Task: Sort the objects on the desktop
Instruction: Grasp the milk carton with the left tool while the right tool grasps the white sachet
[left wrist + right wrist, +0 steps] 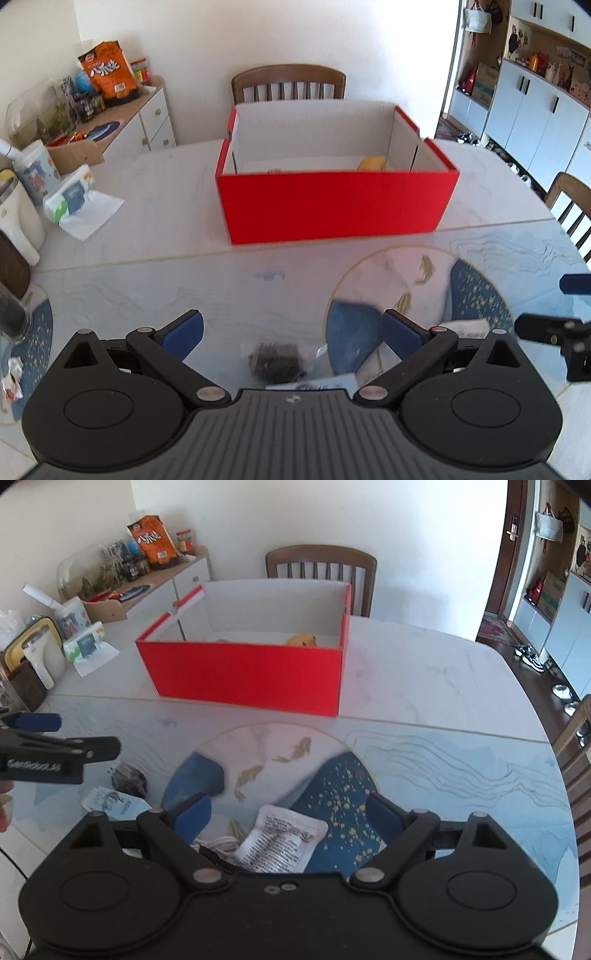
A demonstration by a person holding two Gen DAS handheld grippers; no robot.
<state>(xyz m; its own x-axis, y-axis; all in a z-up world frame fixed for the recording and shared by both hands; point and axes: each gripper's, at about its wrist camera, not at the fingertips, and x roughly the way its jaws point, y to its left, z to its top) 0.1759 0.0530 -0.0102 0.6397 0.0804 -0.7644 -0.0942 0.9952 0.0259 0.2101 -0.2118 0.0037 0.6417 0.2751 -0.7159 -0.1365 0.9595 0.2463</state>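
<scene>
Two grippers, both with jaws spread wide and nothing between the pads, angled down over the table [155,221].

Item 1, left gripper [291,332]: a dark clump in clear wrap [275,362] lies just ahead of it, roughly centred between the blue pads [184,334]. A small printed packet [110,801] touches the clump's near side. Judged step: descent to pick up the clump. Best done by keeping it centred, lowering until the pads flank it, and closing on the body rather than the loose film, clear of the packet.

Item 2, right gripper [291,818]: a white sachet [280,842] with black print lies between its pads, slightly left of centre, on the round mat [332,786]; a white cord [218,843] lies just left of the sachet. The sachet is flat, so a low approach and a pinch on one raised edge would likely serve; the cord may get caught.

Item 3, red box [332,206]: well ahead of both grippers, open-topped, a yellow object [371,163] inside. Presumed destination.

View notes: only the right wrist view shows the sachet, cord and packet in full. The left view shows the clump between the left pads, plus a crumpled wrapper [11,380] far left.
</scene>
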